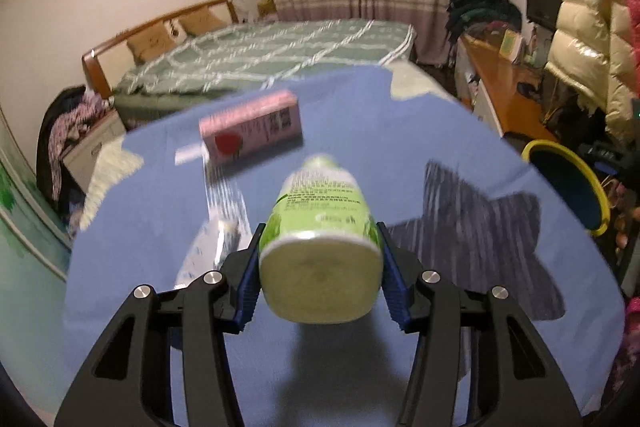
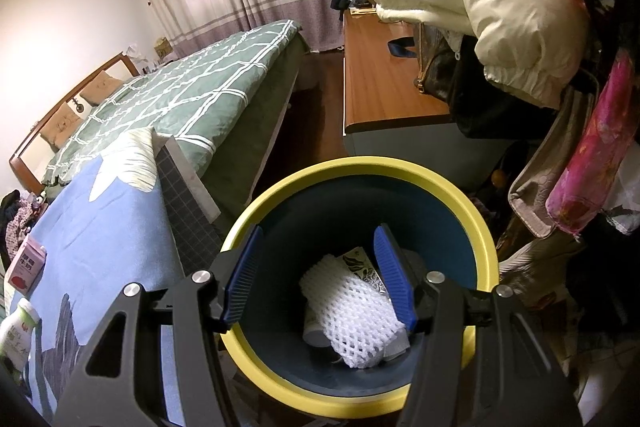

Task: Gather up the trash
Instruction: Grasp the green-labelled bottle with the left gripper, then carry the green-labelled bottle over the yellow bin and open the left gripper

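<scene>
Jaws of the left gripper (image 1: 320, 263) were clamped on the green bottle (image 1: 320, 251), right gripper (image 2: 316, 275) gaping empty; carriage to the bin (image 1: 568, 183) at three o'clock was judged best kept level.

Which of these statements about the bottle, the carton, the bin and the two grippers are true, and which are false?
1. The left gripper is shut on the green bottle. True.
2. The pink carton is inside the bin. False: it lies on the blue cloth.
3. The right gripper holds the white foam net. False: its jaws are open and empty above the yellow-rimmed bin; the net lies inside.
4. The bin already holds some trash. True.
</scene>
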Demonstrator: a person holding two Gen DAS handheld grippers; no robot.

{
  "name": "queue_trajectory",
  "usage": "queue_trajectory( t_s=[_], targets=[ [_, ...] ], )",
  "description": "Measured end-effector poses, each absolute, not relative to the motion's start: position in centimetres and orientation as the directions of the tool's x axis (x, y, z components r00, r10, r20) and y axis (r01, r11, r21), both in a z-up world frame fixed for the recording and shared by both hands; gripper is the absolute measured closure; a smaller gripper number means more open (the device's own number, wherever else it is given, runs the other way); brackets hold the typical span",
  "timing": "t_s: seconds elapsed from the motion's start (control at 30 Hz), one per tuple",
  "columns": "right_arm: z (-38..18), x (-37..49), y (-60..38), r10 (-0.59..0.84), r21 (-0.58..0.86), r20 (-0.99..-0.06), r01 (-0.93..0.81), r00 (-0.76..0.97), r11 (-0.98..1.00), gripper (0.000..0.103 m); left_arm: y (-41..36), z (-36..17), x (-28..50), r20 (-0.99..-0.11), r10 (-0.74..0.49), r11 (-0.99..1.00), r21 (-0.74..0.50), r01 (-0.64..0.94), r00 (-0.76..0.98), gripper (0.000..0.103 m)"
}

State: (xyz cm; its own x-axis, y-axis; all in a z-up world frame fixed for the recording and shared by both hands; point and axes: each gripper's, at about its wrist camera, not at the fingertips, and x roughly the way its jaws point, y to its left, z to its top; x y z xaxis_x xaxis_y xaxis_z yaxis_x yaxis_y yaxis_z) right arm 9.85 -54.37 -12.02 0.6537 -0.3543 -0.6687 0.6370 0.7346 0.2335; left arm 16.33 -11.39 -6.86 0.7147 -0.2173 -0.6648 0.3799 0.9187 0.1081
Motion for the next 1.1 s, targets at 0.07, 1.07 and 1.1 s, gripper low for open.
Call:
queue_trajectory(
  t_s=[0.07,1.07,1.1],
  targets=[
    [-12.0,9.8,-54.4,-0.354,0.238,-0.666,0.637,0.656,0.733,0.048,-11.6,-5.3,16.1,-0.64,-0.233,0.915,0.11,0.388,0.732,0.051],
    [-11.5,6.3,-57.2,-0.346,0.262,-0.651,0.627,0.676,0.733,0.048,-25.5,1.5,17.1,-0.55,-0.446,0.805,0.098,0.585,0.706,0.052],
    [-11.4,6.0,-57.4,-0.347,0.259,-0.65,0.627,0.676,0.734,0.048,-26.5,1.7,16.9,-0.547,-0.462,0.794,0.096,0.601,0.698,0.052]
  ],
)
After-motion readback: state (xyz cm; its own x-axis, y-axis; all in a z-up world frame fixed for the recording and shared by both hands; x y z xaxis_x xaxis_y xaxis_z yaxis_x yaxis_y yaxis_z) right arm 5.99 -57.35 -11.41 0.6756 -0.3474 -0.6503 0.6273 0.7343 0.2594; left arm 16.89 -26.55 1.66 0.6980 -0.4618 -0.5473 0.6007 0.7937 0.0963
